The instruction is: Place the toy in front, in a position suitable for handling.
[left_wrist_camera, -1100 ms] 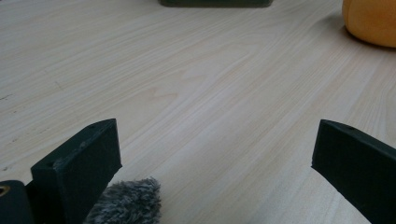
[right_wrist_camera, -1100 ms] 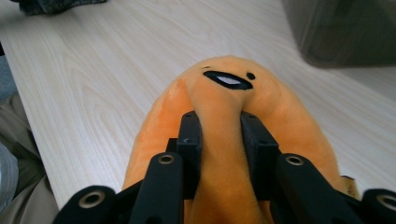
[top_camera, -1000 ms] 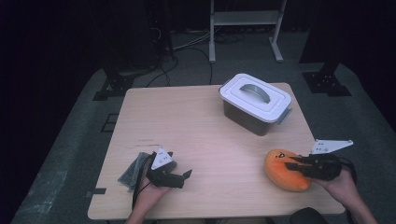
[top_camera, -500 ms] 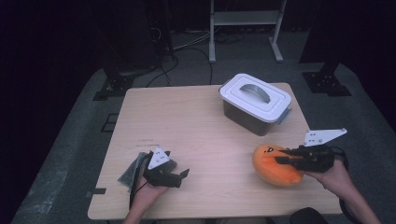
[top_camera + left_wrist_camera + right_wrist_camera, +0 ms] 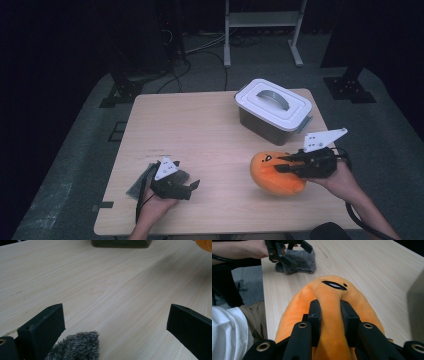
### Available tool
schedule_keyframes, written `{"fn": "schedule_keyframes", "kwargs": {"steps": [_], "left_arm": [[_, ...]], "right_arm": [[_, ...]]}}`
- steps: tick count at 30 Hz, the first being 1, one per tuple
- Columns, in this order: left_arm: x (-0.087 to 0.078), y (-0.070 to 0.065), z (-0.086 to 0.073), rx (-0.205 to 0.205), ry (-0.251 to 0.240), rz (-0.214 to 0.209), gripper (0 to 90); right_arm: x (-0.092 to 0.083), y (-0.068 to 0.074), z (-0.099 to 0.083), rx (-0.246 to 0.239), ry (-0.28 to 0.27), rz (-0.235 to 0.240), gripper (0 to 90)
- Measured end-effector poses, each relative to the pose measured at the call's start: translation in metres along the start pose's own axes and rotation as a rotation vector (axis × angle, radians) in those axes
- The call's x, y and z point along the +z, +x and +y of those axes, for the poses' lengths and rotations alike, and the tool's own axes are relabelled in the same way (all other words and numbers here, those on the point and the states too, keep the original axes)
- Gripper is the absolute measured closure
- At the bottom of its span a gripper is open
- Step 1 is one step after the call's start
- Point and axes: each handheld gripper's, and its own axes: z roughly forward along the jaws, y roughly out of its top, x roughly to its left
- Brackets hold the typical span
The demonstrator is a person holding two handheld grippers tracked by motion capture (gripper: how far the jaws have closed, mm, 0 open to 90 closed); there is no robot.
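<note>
High view: we take the lidded box (image 5: 274,111) as our landmark. It stands closed on the wooden table (image 5: 200,130), a grey handle across its white lid. Our right gripper (image 5: 282,165) sits just in front of the box, toward our edge of the table, its jaws clamped on a fold of the orange plush toy (image 5: 274,172). The toy is close to the box without touching it; whether it rests on the table we cannot tell.

Right gripper view: both black jaws pinch a ridge of the orange plush toy (image 5: 332,305), its printed face turned away from the camera.

Our left gripper (image 5: 192,185) lies well apart from the box, at the opposite front corner, jaws spread wide with nothing between them. A grey furry cloth (image 5: 142,180) lies under that hand.
</note>
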Motion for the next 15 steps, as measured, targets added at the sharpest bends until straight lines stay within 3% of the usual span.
{"fn": "schedule_keyframes", "kwargs": {"steps": [15], "left_arm": [[-0.007, 0.012, -0.002, -0.031, -0.010, 0.015, 0.8]], "right_arm": [[0.047, 0.010, 0.024, -0.082, 0.032, 0.106, 72.8]]}}
